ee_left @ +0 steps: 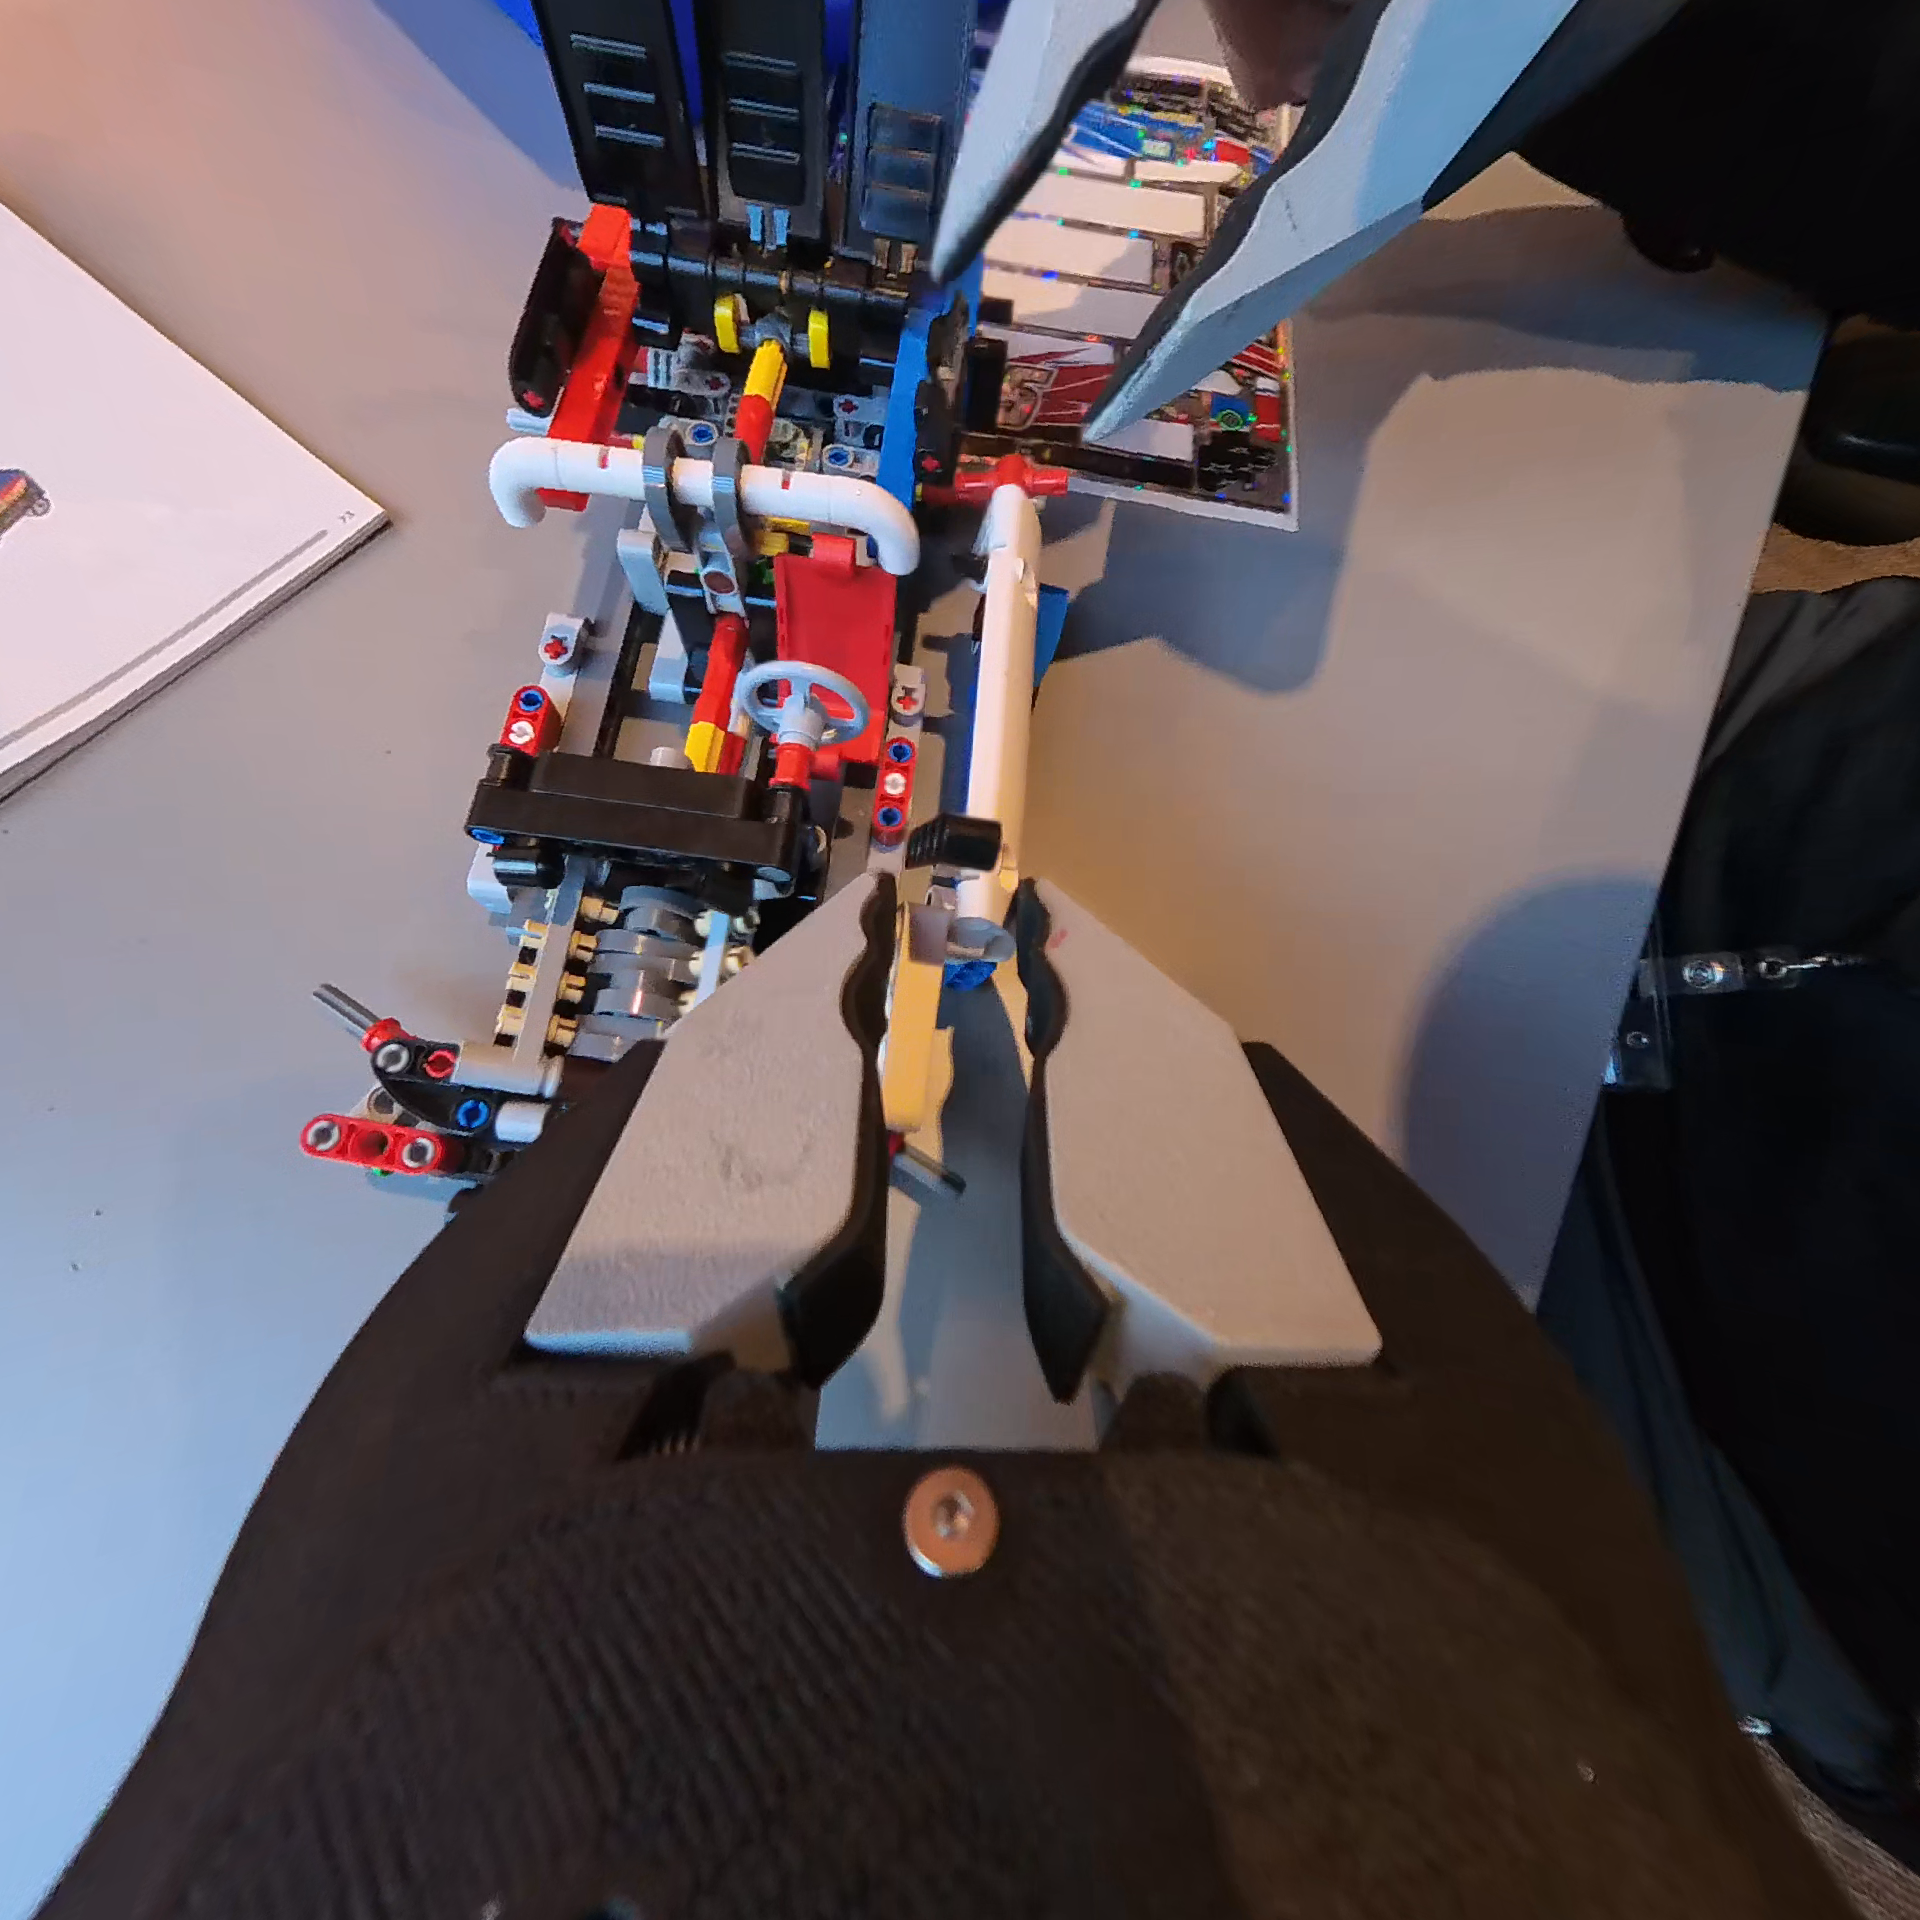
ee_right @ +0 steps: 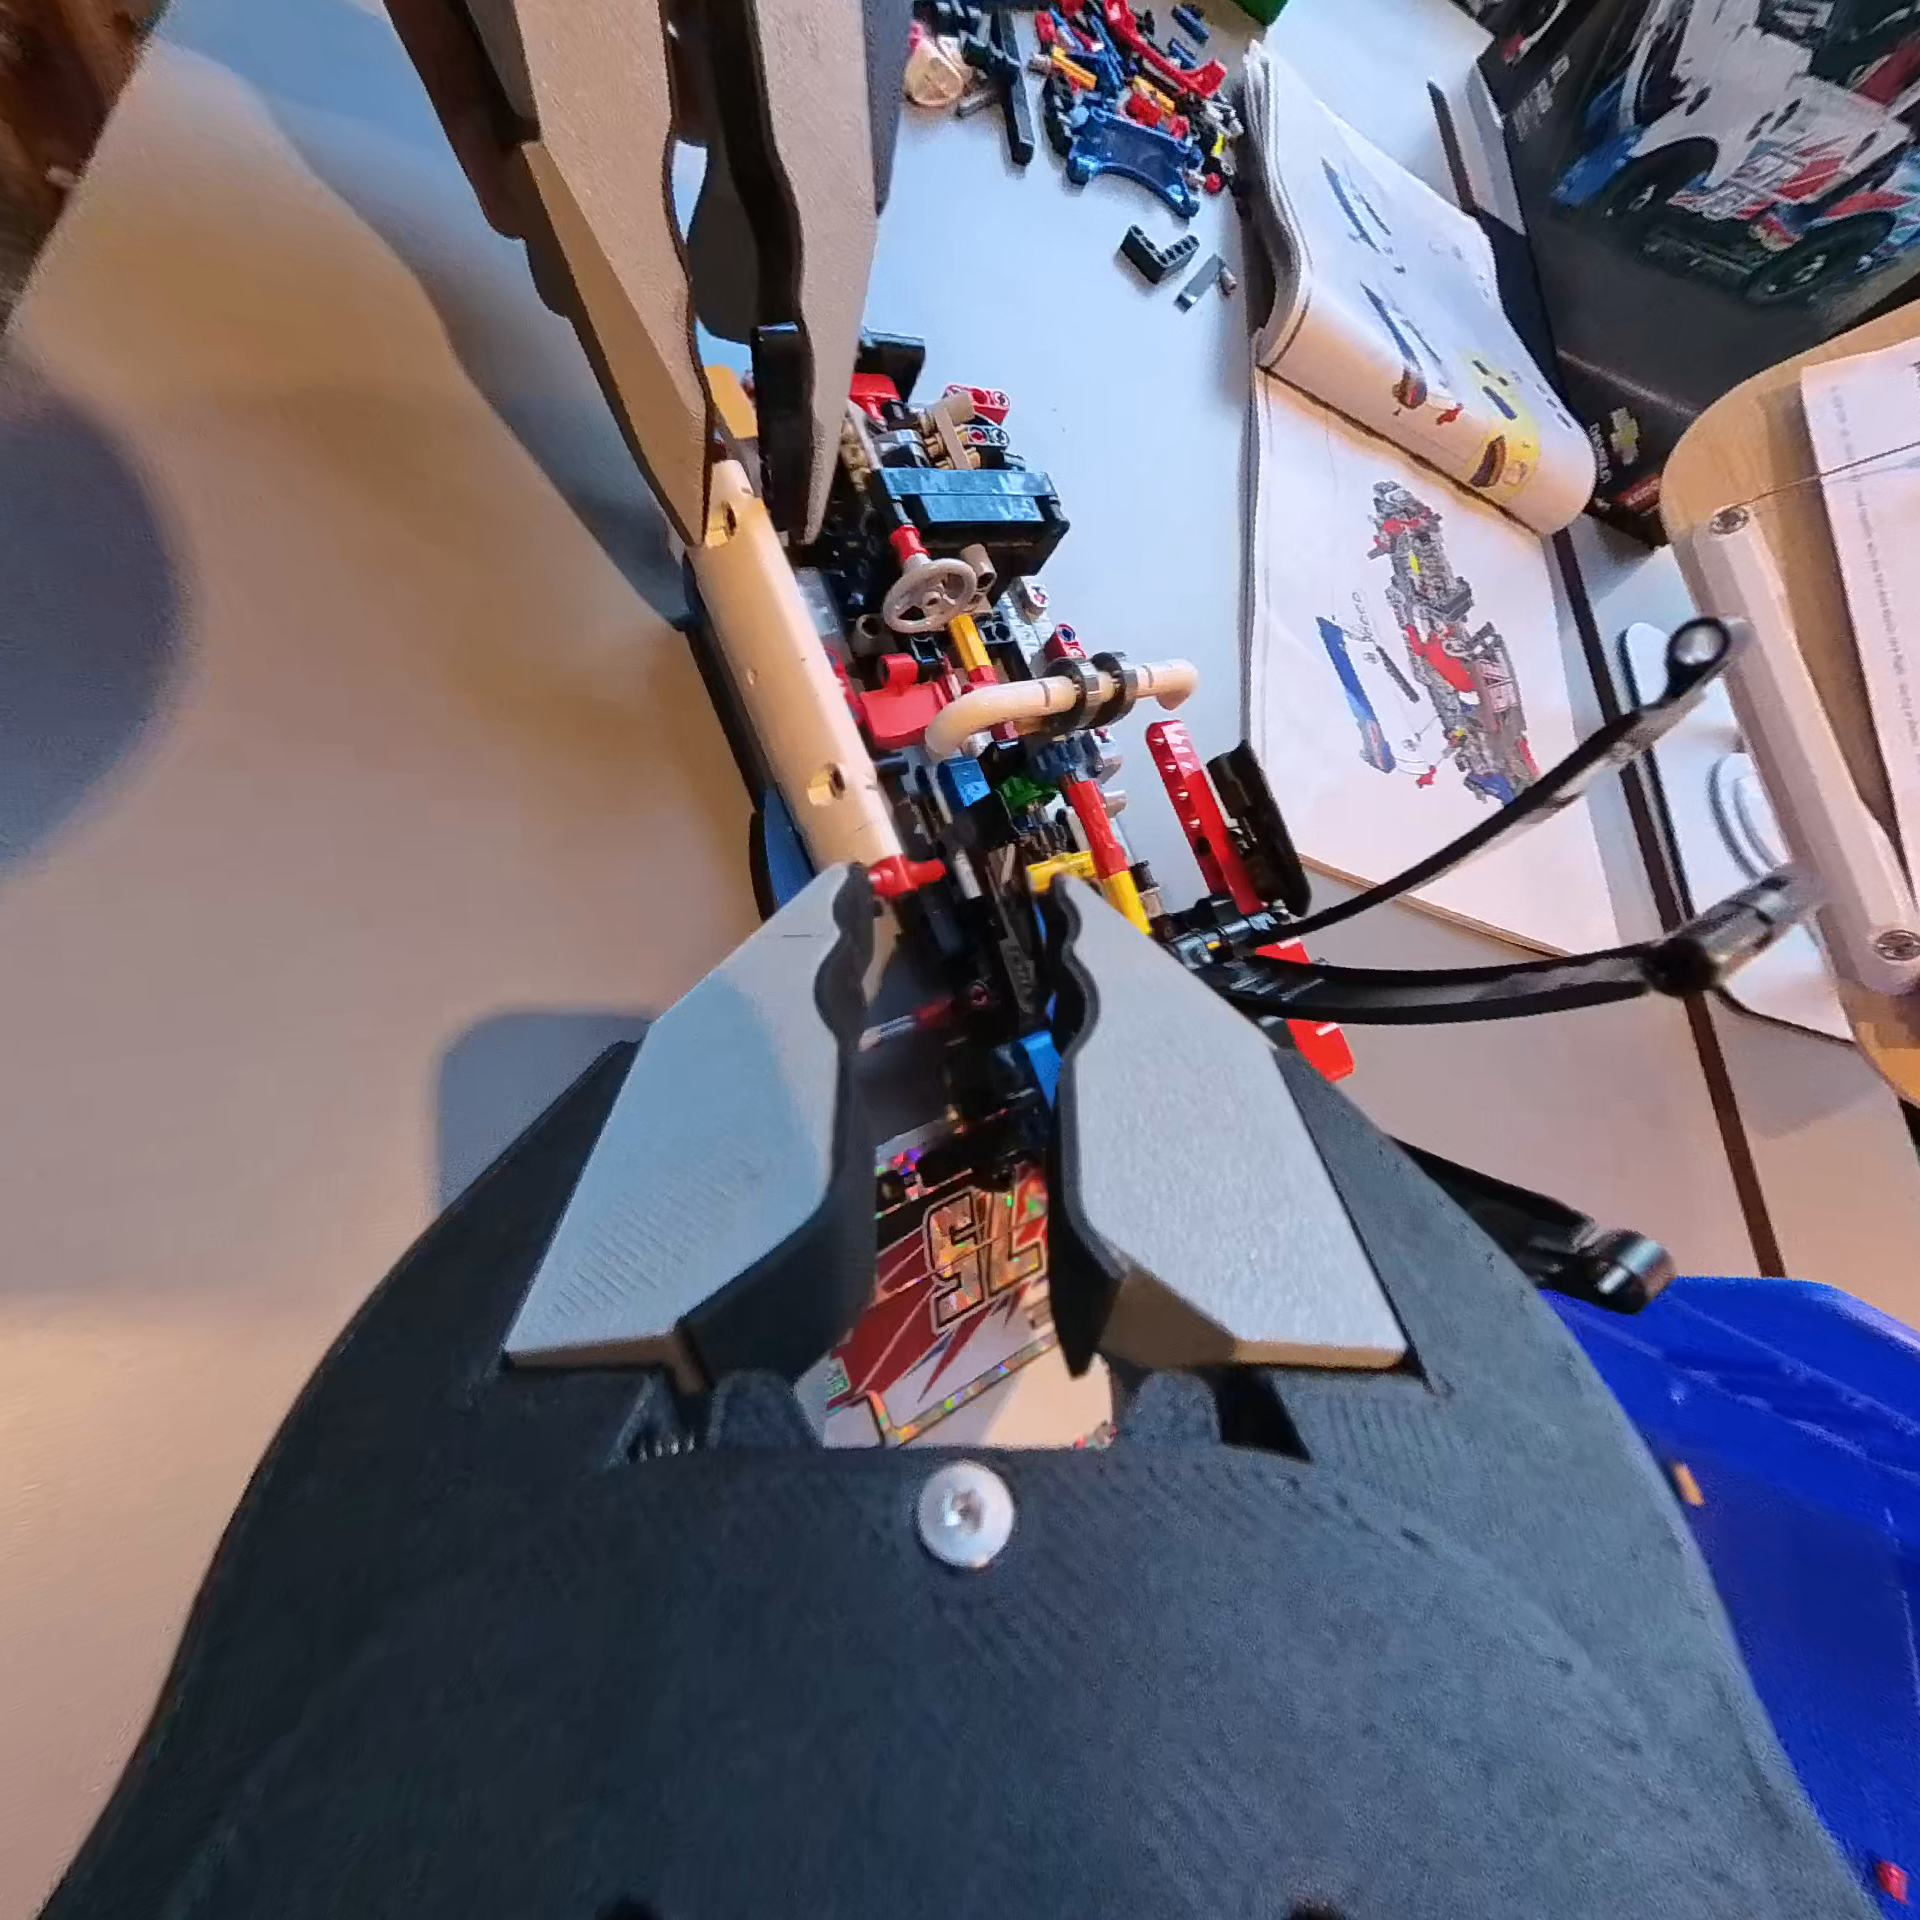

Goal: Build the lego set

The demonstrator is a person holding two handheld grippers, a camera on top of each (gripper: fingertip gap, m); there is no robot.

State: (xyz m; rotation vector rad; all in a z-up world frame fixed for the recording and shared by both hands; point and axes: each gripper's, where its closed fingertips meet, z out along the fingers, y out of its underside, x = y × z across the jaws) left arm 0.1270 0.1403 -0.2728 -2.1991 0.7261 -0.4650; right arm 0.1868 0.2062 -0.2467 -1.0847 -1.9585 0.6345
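Left gripper (ee_left: 951, 914) is pinching the white side panel (ee_left: 1003, 665) beside the chassis (ee_left: 686, 665). Right gripper (ee_right: 956, 904) hangs spread over the rear; I'd press the panel in squarely, gently.

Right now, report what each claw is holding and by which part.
Left claw grips the long white side beam of the lego car by its near end. Right claw is open around the car's rear, apparently gripping nothing.

Bare table (ee_left: 1351, 790) lies free beside the white side beam (ee_left: 1003, 675) of the lego car (ee_left: 707, 644), while the instruction booklet (ee_left: 156, 499) crowds its other flank, the sticker sheet (ee_left: 1174, 416) lies behind, and loose parts (ee_right: 1101, 94) clutter beyond.
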